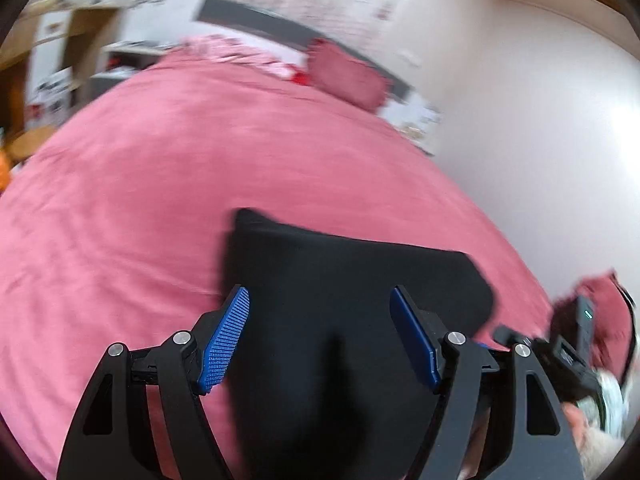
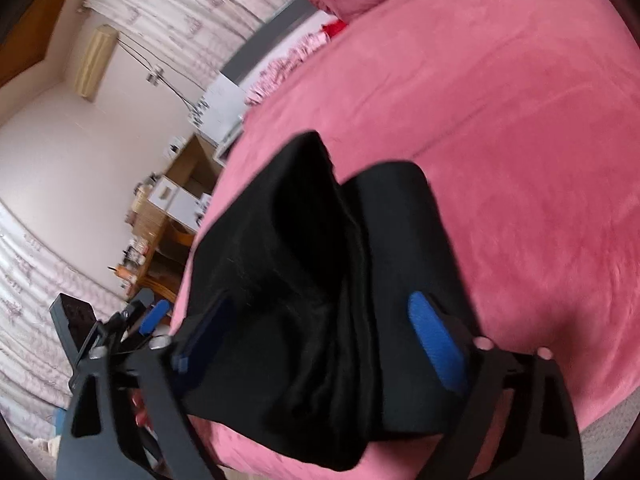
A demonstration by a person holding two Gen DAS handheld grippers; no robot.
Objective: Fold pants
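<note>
On the left, your left tool (image 1: 320,336) is hanging over the near edge of the bed (image 1: 160,200), its blue pads (image 1: 226,340) standing wide apart and pressing on nothing. The black pants (image 1: 340,280) are lying folded on the pink bedcover, and in the left wrist view they are showing between and beyond the pads, with the cloth below them rather than pinched. The whole view is smearing with blur.

Moving right, your right tool (image 2: 320,344) is standing just beside the left one, also over the near end of the pants (image 2: 320,260). Its jaws are spread wide, one blue pad (image 2: 436,344) on each side of the bunched black fabric; whether the pads are touching the cloth I cannot tell. A thick fold is rising up the middle of the pants in this view.

Further right and back, a dark pink pillow (image 1: 348,74) is resting near the headboard.
</note>
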